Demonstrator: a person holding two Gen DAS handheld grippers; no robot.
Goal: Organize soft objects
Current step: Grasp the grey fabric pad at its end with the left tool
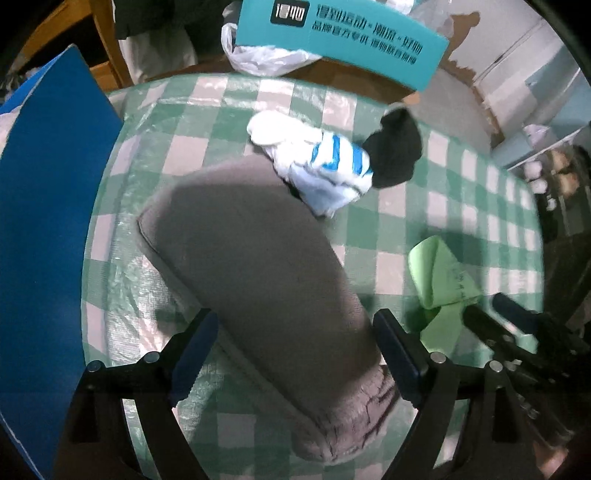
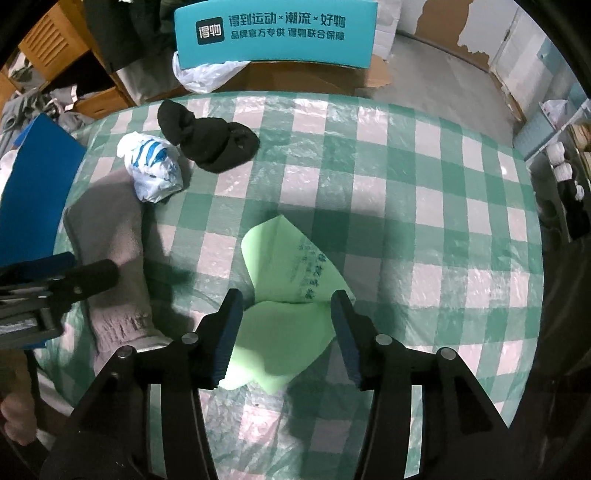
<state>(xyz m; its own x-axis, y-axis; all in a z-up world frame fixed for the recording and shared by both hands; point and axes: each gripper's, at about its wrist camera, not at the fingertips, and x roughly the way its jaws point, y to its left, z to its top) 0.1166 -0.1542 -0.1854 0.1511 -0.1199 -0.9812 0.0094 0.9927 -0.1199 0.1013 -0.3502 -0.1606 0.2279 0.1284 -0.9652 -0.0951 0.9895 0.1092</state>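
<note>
A long grey fleecy sock [image 1: 258, 258] with a ribbed cuff lies slantwise on the checked table. My left gripper [image 1: 295, 325] stands open astride its cuff end, pointing down, with a pad beside each edge and no squeeze showing. A light green cloth [image 2: 291, 266] with dark print lies flat under my right gripper [image 2: 286, 306], whose jaws stand apart on either side of it, off the cloth. A balled white item with blue stripes [image 1: 325, 162] and a black sock [image 1: 395, 151] lie together at the far side. The right wrist view shows the left gripper [image 2: 55, 280] over the grey sock [image 2: 110, 240].
The table's green-and-white checked plastic cover [image 2: 406, 184] is bare on the right half. A blue board [image 1: 48, 203] stands along the left edge. Beyond the far edge are a teal printed box [image 2: 277, 33] and a white plastic bag [image 2: 203, 77]. Wooden shelves [image 2: 55, 44] stand at the back left.
</note>
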